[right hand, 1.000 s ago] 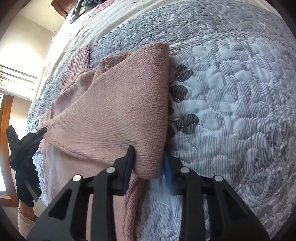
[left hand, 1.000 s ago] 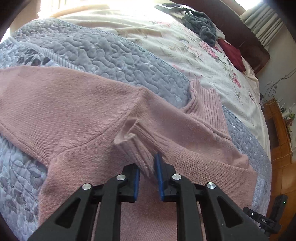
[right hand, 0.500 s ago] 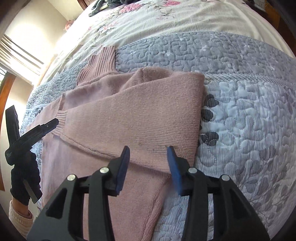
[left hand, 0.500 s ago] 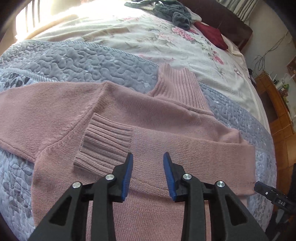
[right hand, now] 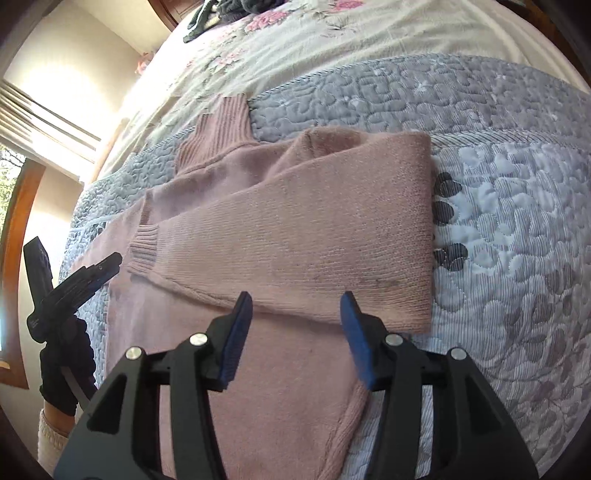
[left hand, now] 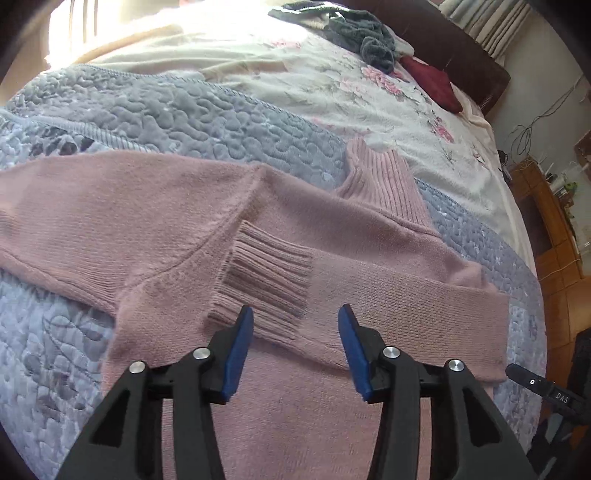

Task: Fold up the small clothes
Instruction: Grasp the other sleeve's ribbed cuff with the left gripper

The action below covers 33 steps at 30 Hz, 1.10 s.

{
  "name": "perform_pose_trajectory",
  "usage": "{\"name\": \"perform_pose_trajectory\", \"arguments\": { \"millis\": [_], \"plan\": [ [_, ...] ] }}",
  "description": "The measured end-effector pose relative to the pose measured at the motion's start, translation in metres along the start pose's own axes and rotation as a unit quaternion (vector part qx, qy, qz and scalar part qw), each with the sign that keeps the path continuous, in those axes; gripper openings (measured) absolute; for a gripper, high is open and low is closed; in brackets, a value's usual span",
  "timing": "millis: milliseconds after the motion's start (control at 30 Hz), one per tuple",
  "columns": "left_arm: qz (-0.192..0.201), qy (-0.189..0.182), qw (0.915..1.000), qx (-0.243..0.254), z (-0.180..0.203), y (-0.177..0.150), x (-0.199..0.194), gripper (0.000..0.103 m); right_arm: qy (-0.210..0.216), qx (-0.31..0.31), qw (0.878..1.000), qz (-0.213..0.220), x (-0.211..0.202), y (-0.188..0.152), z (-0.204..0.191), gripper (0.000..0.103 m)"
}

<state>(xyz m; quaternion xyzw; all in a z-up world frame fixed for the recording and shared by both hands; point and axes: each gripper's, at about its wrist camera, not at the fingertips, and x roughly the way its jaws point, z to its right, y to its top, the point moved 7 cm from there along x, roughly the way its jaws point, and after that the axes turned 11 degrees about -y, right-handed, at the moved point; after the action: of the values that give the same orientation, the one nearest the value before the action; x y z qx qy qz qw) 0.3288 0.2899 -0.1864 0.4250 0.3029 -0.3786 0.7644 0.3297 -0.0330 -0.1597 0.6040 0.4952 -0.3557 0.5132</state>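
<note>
A pink knit sweater (left hand: 332, 417) lies flat on a grey-blue quilt (left hand: 184, 114), its ribbed collar (left hand: 380, 188) pointing up the bed. One sleeve is folded across the chest, and its ribbed cuff (left hand: 266, 284) lies just ahead of my left gripper (left hand: 295, 314), which is open and holds nothing. The other sleeve (left hand: 74, 199) stretches out to the left. In the right wrist view the folded sleeve (right hand: 314, 236) ends at a fold by the quilt. My right gripper (right hand: 295, 302) hovers open over its lower edge. The left gripper (right hand: 74, 284) shows at the far left in a dark-gloved hand (right hand: 66, 373).
A floral sheet (left hand: 332, 85) covers the bed beyond the quilt. A pile of dark grey clothes (left hand: 362, 33) and a dark red item (left hand: 432, 81) lie near the headboard. Wooden furniture (left hand: 546, 214) stands to the right of the bed. A window (right hand: 22, 147) is on the left.
Both grippers have let go of the sleeve, opened wide and drawn back. The sleeve, held up a second ago, now lies flat across the chest.
</note>
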Motion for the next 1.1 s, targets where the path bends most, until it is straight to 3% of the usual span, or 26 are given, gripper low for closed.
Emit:
{"name": "perform_pose_trajectory", "arguments": {
  "millis": [200,300,400,500,733,800,1100],
  "plan": [
    [0.045,0.07,0.9945,-0.062,-0.124,0.008,-0.076,0.05,0.011,-0.067,0.998,-0.014,0.004,-0.021,-0.062,0.053],
    [0.066,0.103,0.9853,-0.119,-0.197,0.005,-0.108,0.05,0.007,-0.083,0.996,-0.028,0.021,-0.032,-0.08,0.053],
    [0.102,0.119,0.9694,-0.189,-0.262,0.0,-0.137,0.05,0.005,-0.082,0.996,-0.043,0.037,-0.041,-0.086,0.053],
    [0.144,0.089,0.9513,-0.258,-0.31,0.003,-0.156,0.05,-0.013,-0.082,0.995,-0.049,0.05,-0.043,-0.084,0.053],
    [0.224,0.0,0.9088,-0.352,-0.375,0.026,-0.168,0.05,-0.02,-0.064,0.996,-0.061,0.065,-0.046,-0.071,0.054],
    [0.236,-0.007,0.905,-0.354,-0.384,0.032,-0.167,0.05,-0.019,-0.063,0.996,-0.06,0.066,-0.047,-0.07,0.053],
    [0.26,-0.017,0.9021,-0.344,-0.404,0.061,-0.166,0.047,-0.026,-0.064,0.996,-0.058,0.071,-0.047,-0.07,0.054]
  ]
}}
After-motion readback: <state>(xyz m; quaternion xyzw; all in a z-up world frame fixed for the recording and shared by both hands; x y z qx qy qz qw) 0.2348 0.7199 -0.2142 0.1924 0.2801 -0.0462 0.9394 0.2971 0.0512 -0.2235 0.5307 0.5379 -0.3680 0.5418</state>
